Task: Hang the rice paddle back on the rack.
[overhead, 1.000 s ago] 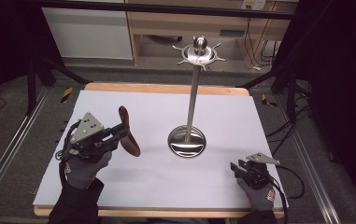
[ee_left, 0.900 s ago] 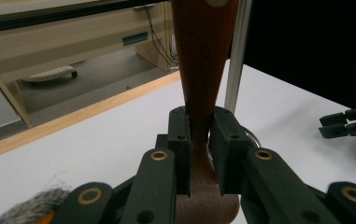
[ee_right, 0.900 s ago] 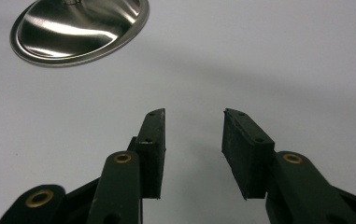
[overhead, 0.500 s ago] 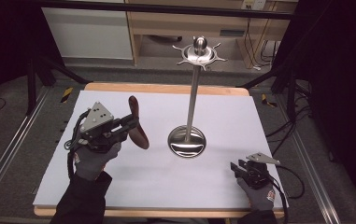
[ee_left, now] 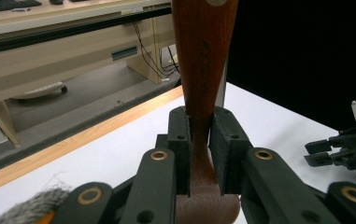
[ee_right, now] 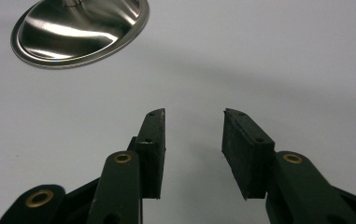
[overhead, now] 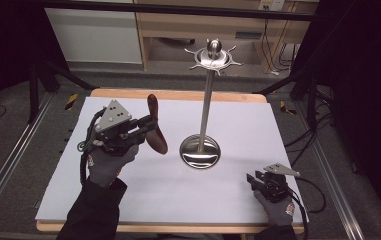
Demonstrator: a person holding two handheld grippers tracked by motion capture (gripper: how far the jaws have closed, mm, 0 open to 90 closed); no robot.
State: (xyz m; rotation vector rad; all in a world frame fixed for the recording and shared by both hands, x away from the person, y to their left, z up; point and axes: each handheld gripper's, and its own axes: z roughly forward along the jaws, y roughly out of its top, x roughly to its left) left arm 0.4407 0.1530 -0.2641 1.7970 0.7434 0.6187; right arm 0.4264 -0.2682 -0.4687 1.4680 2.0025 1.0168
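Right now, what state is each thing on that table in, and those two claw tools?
Wooden utensil: lifted off the table, clamped by its handle, tilted.
Left gripper: shut on the utensil's handle.
Right gripper: jaws apart, nothing between them, low over the white sheet.
Metal stand: upright on its round base, hooks at the top bare.

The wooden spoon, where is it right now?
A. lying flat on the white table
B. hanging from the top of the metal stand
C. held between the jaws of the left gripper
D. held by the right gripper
C: the left gripper has its jaws pressed on the handle of the wooden spoon, which is lifted above the table, beside the metal stand.
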